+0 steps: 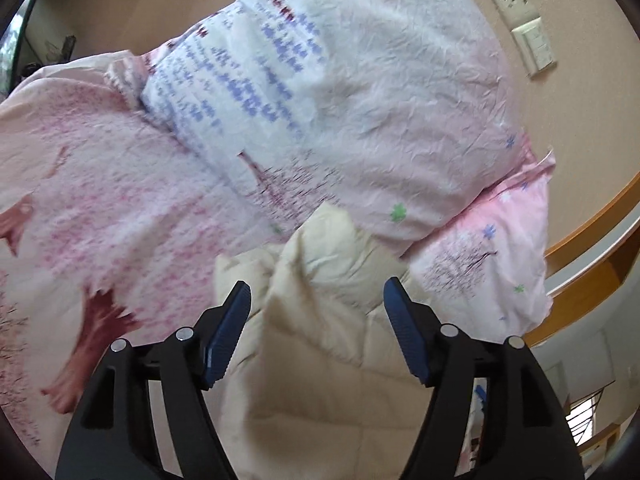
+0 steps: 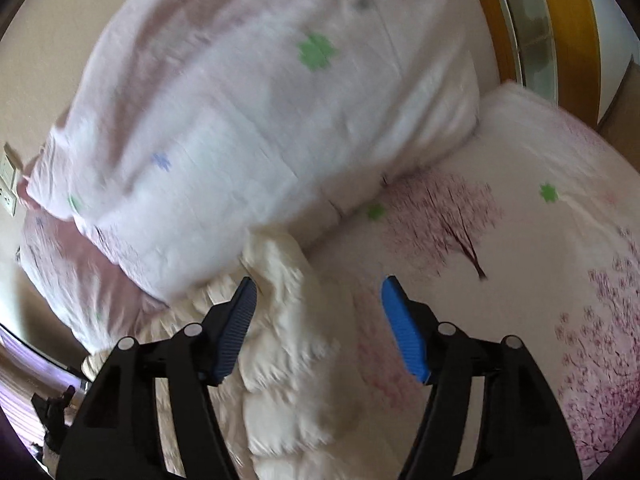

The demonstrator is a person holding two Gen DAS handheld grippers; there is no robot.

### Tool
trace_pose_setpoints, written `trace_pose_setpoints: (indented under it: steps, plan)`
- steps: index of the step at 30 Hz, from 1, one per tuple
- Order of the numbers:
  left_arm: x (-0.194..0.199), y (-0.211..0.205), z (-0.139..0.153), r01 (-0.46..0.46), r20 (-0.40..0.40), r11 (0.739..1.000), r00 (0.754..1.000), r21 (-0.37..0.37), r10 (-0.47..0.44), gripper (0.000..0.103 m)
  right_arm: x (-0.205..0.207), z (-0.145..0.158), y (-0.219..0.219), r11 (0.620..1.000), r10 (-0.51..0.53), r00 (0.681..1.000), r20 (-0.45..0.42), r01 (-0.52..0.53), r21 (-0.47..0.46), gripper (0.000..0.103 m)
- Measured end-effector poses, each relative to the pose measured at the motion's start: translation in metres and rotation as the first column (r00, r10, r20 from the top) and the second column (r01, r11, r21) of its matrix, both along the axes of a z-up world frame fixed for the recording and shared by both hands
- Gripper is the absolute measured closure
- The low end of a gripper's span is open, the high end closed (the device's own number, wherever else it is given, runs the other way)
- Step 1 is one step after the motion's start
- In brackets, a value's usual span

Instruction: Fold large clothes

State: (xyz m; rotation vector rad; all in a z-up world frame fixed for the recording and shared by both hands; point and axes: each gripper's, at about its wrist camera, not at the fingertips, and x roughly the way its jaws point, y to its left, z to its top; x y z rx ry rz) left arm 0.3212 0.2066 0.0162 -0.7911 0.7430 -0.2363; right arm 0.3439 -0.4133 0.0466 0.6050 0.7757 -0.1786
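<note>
A cream quilted garment (image 1: 320,320) lies bunched on a bed, its top edge against a pillow. My left gripper (image 1: 317,290) is open, its blue pads either side of the garment's raised folds, just above them. In the right wrist view the same cream garment (image 2: 288,340) runs from the pillow down toward the camera. My right gripper (image 2: 319,288) is open; its left pad (image 2: 236,332) is over the garment and its right pad (image 2: 404,332) over the bare sheet. Neither gripper holds anything.
A large pillow (image 1: 340,100) with blue and pink print, also in the right wrist view (image 2: 248,120), rests on the pink tree-print sheet (image 1: 100,200). The beige wall carries sockets and a switch (image 1: 520,20). A wooden bed frame (image 1: 592,220) edges the mattress.
</note>
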Motion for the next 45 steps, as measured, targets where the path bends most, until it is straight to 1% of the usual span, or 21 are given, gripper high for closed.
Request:
trace_pose_setpoints:
  steps: [4, 5, 6, 7, 8, 9, 11, 14, 18, 20, 24, 25, 27, 29, 31, 33, 34, 36, 39, 42, 45]
  plan:
    - [-0.003, -0.007, -0.011, 0.041, -0.048, 0.999, 0.998, 0.032, -0.04, 0.034, -0.001, -0.015, 0.003, 0.997, 0.064, 0.996, -0.059, -0.061, 0.044, 0.049]
    - [-0.004, -0.009, -0.013, 0.052, -0.052, 0.998, 0.997, 0.03, -0.051, 0.035, -0.002, -0.018, 0.008, 0.996, 0.078, 0.995, -0.065, -0.075, 0.045, 0.053]
    - [-0.005, -0.012, -0.015, 0.06, -0.053, 0.998, 0.997, 0.034, -0.059, 0.035, -0.002, -0.021, 0.014, 0.995, 0.094, 0.993, -0.074, -0.092, 0.038, 0.065]
    - [-0.006, -0.016, -0.015, 0.068, -0.052, 0.997, 0.997, 0.047, -0.065, 0.039, -0.002, -0.022, 0.018, 0.994, 0.111, 0.991, -0.081, -0.109, 0.026, 0.074]
    - [-0.006, -0.019, -0.015, 0.073, -0.052, 0.995, 0.996, 0.061, -0.07, 0.046, -0.001, -0.021, 0.023, 0.992, 0.126, 0.989, -0.082, -0.126, 0.016, 0.089]
    - [-0.006, -0.022, -0.015, 0.077, -0.055, 0.994, 0.996, 0.079, -0.073, 0.052, -0.003, -0.02, 0.025, 0.992, 0.128, 0.989, -0.077, -0.128, 0.004, 0.093]
    - [-0.006, -0.029, -0.016, 0.075, -0.067, 0.989, 0.996, 0.13, -0.067, 0.074, -0.01, -0.012, 0.032, 0.993, 0.107, 0.993, -0.042, -0.109, -0.048, 0.096]
    - [-0.006, -0.033, -0.021, 0.059, -0.087, 0.979, 0.995, 0.196, -0.042, 0.086, -0.013, -0.011, 0.038, 0.99, 0.071, 0.996, -0.054, -0.077, -0.117, 0.097]
    - [-0.007, -0.039, -0.031, 0.054, -0.117, 0.963, 0.993, 0.265, -0.023, 0.09, -0.005, -0.031, 0.047, 0.983, 0.041, 0.987, -0.155, -0.067, -0.169, 0.097]
    - [-0.006, -0.044, -0.035, 0.051, -0.137, 0.946, 0.991, 0.319, -0.008, 0.091, -0.001, -0.041, 0.051, 0.979, 0.025, 0.98, -0.196, -0.063, -0.193, 0.097]
    - [0.001, -0.05, -0.04, 0.053, -0.172, 0.933, 0.985, 0.356, 0.009, 0.091, 0.009, -0.05, 0.06, 0.963, 0.021, 0.963, -0.267, -0.091, -0.254, 0.092]
    - [0.001, -0.05, -0.037, 0.056, -0.17, 0.932, 0.985, 0.359, 0.007, 0.091, 0.008, -0.046, 0.062, 0.959, 0.023, 0.964, -0.266, -0.096, -0.267, 0.09]
    - [-0.004, -0.047, -0.027, 0.051, -0.138, 0.929, 0.99, 0.366, 0.0, 0.091, -0.002, -0.029, 0.062, 0.957, 0.028, 0.978, -0.205, -0.086, -0.276, 0.084]
    - [-0.011, -0.044, -0.011, 0.007, -0.072, 0.923, 0.997, 0.385, 0.022, 0.089, -0.012, -0.009, 0.061, 0.959, 0.045, 0.993, -0.105, -0.073, -0.274, 0.077]
    - [-0.017, -0.043, 0.006, -0.033, 0.007, 0.923, 0.999, 0.384, 0.033, 0.086, -0.015, 0.007, 0.064, 0.959, 0.074, 0.997, -0.038, -0.082, -0.273, 0.077]
    - [-0.017, -0.052, 0.02, -0.027, 0.078, 0.934, 0.997, 0.357, -0.001, 0.078, -0.007, 0.01, 0.07, 0.961, 0.112, 0.993, -0.033, -0.117, -0.251, 0.078]
    - [-0.016, -0.058, 0.023, -0.014, 0.088, 0.937, 0.996, 0.35, -0.018, 0.067, -0.001, 0.01, 0.072, 0.962, 0.123, 0.992, -0.039, -0.128, -0.241, 0.078]
    - [-0.005, -0.075, 0.022, 0.031, 0.068, 0.935, 0.996, 0.352, -0.059, 0.063, 0.016, 0.004, 0.075, 0.966, 0.13, 0.989, -0.072, -0.142, -0.217, 0.078]
    - [0.023, -0.094, 0.003, 0.091, -0.031, 0.931, 0.996, 0.354, -0.085, 0.063, 0.037, -0.004, 0.073, 0.971, 0.078, 0.991, -0.106, -0.1, -0.219, 0.078]
    - [0.036, -0.095, -0.015, 0.073, -0.092, 0.931, 0.995, 0.358, -0.043, 0.063, 0.055, -0.034, 0.062, 0.976, 0.024, 0.971, -0.236, -0.074, -0.203, 0.082]
    - [0.047, -0.089, -0.025, 0.042, -0.121, 0.936, 0.993, 0.348, 0.0, 0.064, 0.058, -0.048, 0.052, 0.988, 0.019, 0.964, -0.266, -0.06, -0.145, 0.082]
